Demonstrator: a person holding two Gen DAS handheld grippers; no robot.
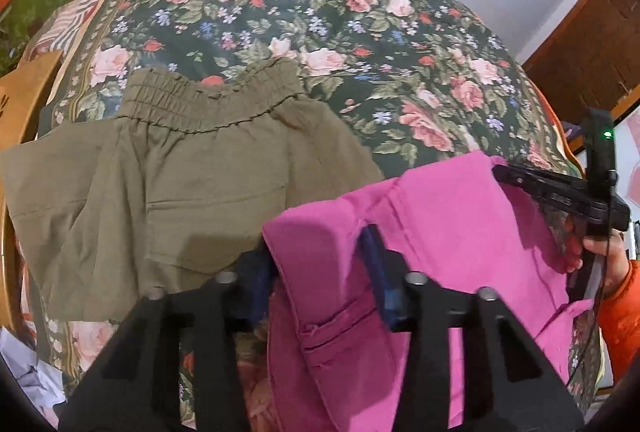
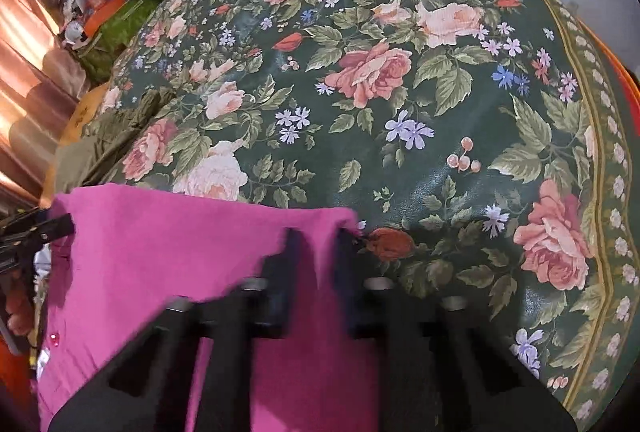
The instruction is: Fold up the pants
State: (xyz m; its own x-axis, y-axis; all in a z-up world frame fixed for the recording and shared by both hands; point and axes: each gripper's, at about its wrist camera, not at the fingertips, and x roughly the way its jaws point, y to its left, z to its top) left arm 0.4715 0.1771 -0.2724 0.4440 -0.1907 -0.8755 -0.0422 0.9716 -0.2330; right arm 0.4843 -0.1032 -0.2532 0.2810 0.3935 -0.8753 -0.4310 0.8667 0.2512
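Note:
Pink pants (image 1: 440, 224) lie at the near edge of a bed, and their corner also shows in the right wrist view (image 2: 160, 252). My left gripper (image 1: 318, 264) is shut on a thick fold of the pink cloth, which fills the gap between its fingers. My right gripper (image 2: 318, 248) is shut on the cloth's top edge near its right corner, with a thin ridge of fabric pinched between the pads. In the left wrist view a hand (image 1: 608, 260) in an orange sleeve holds that gripper at the far right of the pants.
Olive pants (image 1: 180, 172) with an elastic waistband lie flat to the left of the pink ones. A dark floral bedspread (image 2: 400, 92) covers the bed. A wooden piece (image 1: 32, 92) stands at the left and a brown wardrobe (image 1: 592, 52) at the right.

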